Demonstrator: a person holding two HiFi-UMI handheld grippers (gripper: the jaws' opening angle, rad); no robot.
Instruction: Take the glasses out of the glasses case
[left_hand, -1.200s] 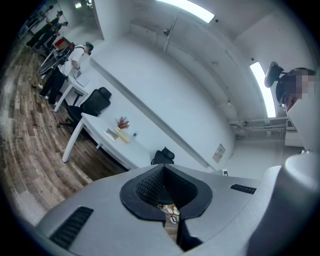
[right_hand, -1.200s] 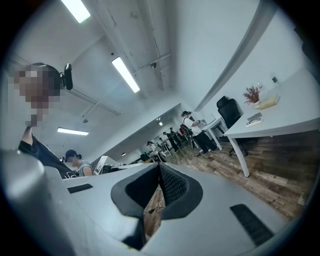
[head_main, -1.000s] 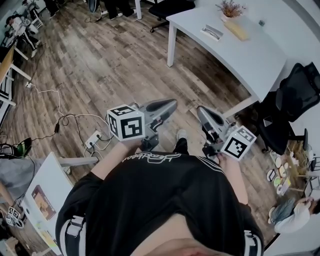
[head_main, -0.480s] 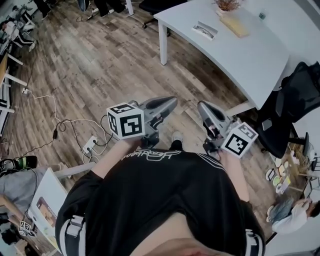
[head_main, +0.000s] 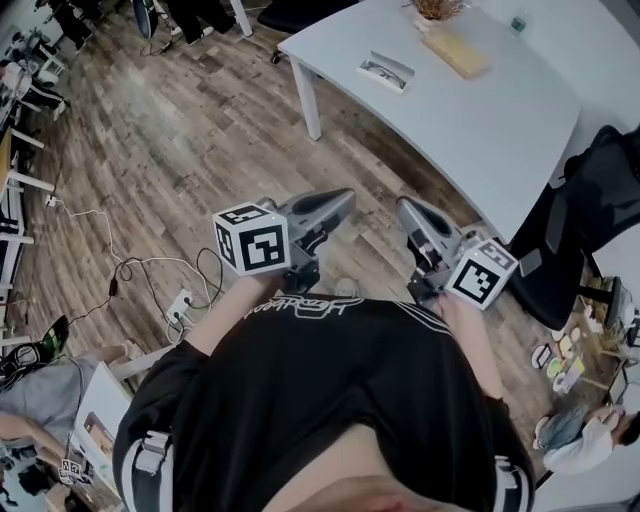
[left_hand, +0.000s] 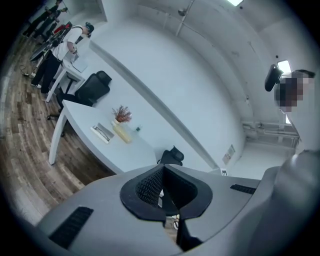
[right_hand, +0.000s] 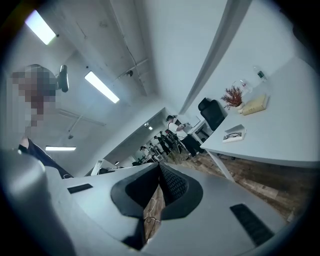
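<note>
Glasses case (head_main: 385, 71), pale, rect., flat on table (head_main: 500, 110)

White table (head_main: 480, 120) on wood floor (head_main: 200, 130). On the table: glasses case (head_main: 385, 70) near the front edge, tan flat box (head_main: 457, 50) beside it, small potted plant (head_main: 432, 8), tiny bottle (head_main: 517, 22). Power strip (head_main: 180, 302) and cables (head_main: 130, 268) lie on the floor.
</note>
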